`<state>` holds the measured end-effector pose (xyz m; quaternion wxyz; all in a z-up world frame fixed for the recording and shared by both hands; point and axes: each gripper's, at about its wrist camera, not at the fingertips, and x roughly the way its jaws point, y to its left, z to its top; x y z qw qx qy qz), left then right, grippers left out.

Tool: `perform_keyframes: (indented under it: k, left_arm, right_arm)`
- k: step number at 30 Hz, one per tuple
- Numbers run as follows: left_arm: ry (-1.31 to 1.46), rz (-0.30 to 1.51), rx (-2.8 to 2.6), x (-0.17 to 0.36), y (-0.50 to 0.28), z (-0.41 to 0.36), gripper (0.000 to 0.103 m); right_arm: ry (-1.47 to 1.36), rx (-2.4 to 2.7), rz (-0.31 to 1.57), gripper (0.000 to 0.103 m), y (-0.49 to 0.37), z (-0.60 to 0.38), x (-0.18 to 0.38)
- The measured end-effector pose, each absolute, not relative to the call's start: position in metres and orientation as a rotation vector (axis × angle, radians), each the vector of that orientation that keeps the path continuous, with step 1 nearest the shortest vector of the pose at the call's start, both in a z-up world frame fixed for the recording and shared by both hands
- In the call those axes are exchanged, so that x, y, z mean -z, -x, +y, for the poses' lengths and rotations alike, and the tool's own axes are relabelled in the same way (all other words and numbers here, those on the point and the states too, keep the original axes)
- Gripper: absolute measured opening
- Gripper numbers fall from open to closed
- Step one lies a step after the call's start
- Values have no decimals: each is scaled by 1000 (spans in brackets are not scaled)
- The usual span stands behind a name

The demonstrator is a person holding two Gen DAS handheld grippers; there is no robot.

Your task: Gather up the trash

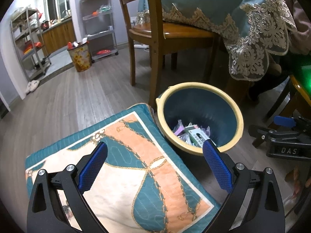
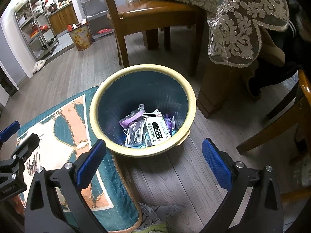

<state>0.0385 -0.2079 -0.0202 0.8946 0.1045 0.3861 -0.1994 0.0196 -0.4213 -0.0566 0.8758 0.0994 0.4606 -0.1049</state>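
Left wrist view, left gripper (image 1: 154, 152): jaws spread wide, nothing between them; it hangs over the patterned cushion (image 1: 124, 167).
Left wrist view, trash bin (image 1: 200, 117): stands on the wood floor (image 1: 77, 97), just beside the cushion's far corner, near a wooden chair (image 1: 155, 38) and the lace-edged tablecloth (image 1: 252, 38). Cream rim, dark blue inside.
Left wrist view, trash (image 1: 191, 133): a small heap of wrappers and a box at the bottom of the bin; the right fingertip partly hides it.
Left wrist view, right gripper (image 1: 281, 134): seen at the right edge, black frame and one blue pad; from here I cannot tell its opening.
Right wrist view, right gripper (image 2: 153, 148): jaws spread wide and empty, hanging near the bin's (image 2: 142, 109) near rim.
Right wrist view, medicine box (image 2: 157, 128): white with green and black print, lying tilted on crumpled purple and clear plastic wrappers (image 2: 132, 124).
Right wrist view, loose cloth (image 2: 155, 213): grey, crumpled on the floor by the cushion's (image 2: 77, 155) near end; whether it counts as trash I cannot say.
Risk: the bin looks light and stands free, so a fingertip catching its rim could tip it and spill the heap.
Risk: thin wrappers could slip out of a wide pinch and land on the floor.
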Motion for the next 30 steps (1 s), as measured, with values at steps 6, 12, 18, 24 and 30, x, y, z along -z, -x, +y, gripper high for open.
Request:
perform_keyframes:
  k: [6,12,18,24,30]
  left_arm:
    - [-240,805,405,24,-36,-205,97]
    - [-220,809,400,22,-38,-201,97]
    - [-227,794,419,20,-36,-203,97]
    - [-227,789,419,19,-35,-202,97]
    - [-237,793,421,19,-34,-203,97]
  right_arm:
    - [-208,221,970,97,-21,-421,58]
    - [-195,223,957,97,-22,-419,55]
    - [-201,235,967,97,-22,-422,58]
    - [-191,231,963,97,-23,-420,58]
    - [-195,233,963,97,-23,-421,58]
